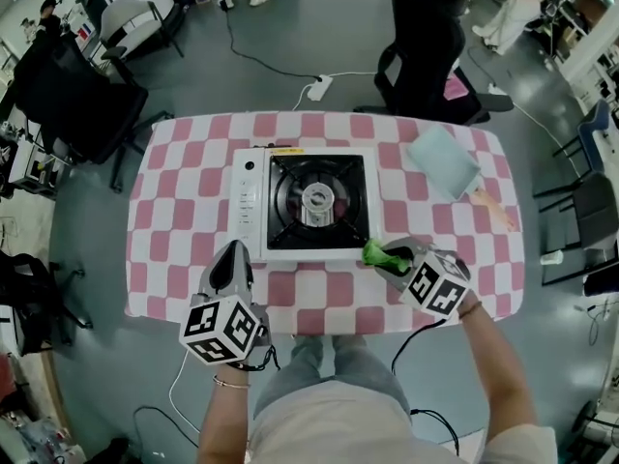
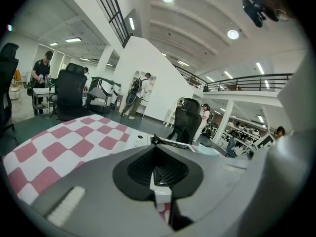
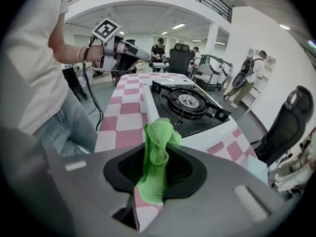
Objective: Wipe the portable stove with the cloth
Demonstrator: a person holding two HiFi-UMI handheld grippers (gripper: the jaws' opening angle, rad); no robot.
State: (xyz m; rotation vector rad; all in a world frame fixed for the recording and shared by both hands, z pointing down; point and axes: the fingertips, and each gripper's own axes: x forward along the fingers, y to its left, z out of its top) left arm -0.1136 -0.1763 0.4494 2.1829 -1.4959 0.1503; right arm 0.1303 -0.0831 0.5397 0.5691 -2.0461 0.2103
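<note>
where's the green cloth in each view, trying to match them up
Head view: the cloth is right of centre, low, held in the right gripper at the stove's near right corner.
Left gripper view: not in it.
Right gripper view: the cloth is at the centre, pinched between the jaws.
Shared landmark: the stove, in all three views.

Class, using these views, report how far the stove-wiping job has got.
Done: the right gripper is shut on the green cloth. In hand: cloth held at the stove's near-right corner. Left: the wiping itself; the left gripper is shut, empty, near the stove's front.
</note>
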